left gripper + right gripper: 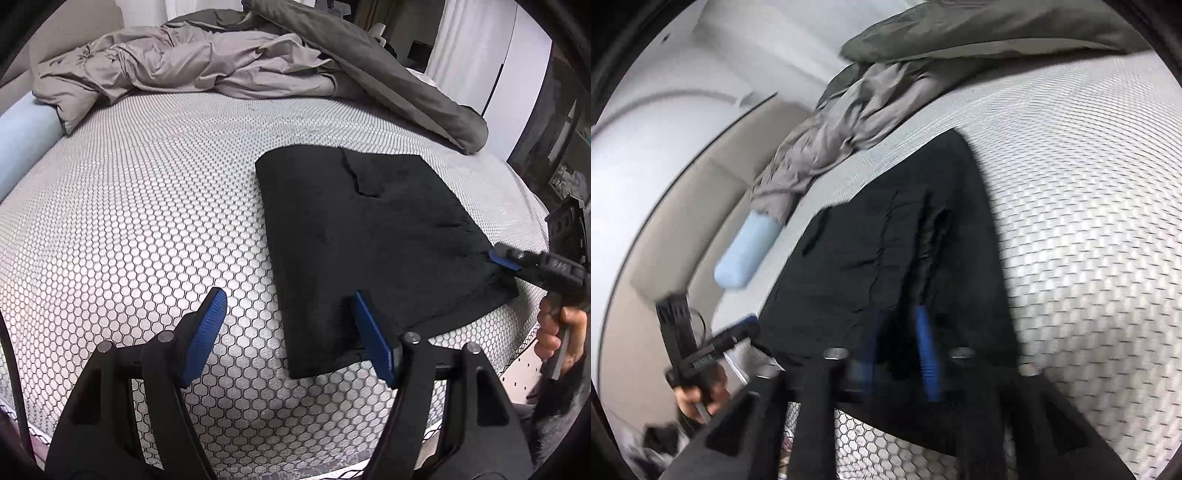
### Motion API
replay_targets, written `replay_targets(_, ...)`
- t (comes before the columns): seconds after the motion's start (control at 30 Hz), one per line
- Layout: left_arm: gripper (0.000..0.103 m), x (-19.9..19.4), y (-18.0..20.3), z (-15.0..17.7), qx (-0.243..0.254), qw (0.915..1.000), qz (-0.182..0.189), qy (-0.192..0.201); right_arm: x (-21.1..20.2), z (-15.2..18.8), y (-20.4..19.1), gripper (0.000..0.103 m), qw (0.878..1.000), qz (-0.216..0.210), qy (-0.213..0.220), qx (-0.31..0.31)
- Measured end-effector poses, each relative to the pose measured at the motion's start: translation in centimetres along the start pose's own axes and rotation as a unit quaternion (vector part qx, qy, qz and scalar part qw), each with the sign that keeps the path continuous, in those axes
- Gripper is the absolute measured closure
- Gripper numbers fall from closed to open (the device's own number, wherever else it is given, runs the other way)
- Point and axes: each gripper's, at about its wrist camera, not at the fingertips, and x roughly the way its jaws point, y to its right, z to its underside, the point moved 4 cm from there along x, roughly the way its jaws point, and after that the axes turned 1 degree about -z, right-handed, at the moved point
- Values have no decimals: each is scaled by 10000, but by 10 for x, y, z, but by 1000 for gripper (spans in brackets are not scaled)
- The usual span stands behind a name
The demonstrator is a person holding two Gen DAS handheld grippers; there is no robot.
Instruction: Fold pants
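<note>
The black pants [369,229] lie folded into a flat rectangle on the honeycomb-patterned mattress [147,221]. My left gripper [288,295] hovers open over their near left corner. Its right finger [369,332] is above the cloth and its left finger is over bare mattress; nothing is pinched. My right gripper [502,258] comes in from the right, a blue pad at the pants' right edge. In the blurred right wrist view the right gripper [897,321] has its blue pads apart over the pants [886,240] near edge, with dark cloth around them. The left gripper [738,332] shows at lower left.
A crumpled light grey duvet [184,70] and a darker grey one [369,74] are heaped at the far side of the bed. A pale blue bolster [26,140] lies at the left. A person's hand [557,332] holds the right gripper. White wardrobe doors stand far right.
</note>
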Motion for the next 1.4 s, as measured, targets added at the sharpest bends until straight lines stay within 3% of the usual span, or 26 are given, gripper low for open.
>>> replay_targets(0.03, 35, -1, 4, -2, 7, 10000, 12, 32, -5, -1, 6, 53, 9998, -67, 78, 165)
replay_targets(0.17, 35, -4, 19, -7, 16, 9998, 79, 187, -5, 6, 18, 53, 9955, -781, -27, 530)
replay_targets(0.3, 35, 0, 47, -11, 230, 9992, 256, 220, -1, 6, 13, 53, 9905, -1232, -109, 598)
replay_targets(0.47, 35, 22, 76, -12, 714, 9972, 222, 18, 16, 6, 3, 53, 9939, -910, -355, 505)
replay_targets(0.6, 35, 35, 86, -6, 915, 9958, 53, -72, 20, 4, -2, 53, 9940, -934, -400, 402)
replay_targets(0.9, 34, 38, 86, -1, 935, 9955, 98, -77, 25, -2, -14, 53, 9948, -825, -480, 345)
replay_targets(1.4, 34, 36, 81, 5, 938, 9953, 204, -92, 15, 3, -2, 53, 9908, -1128, -523, 531)
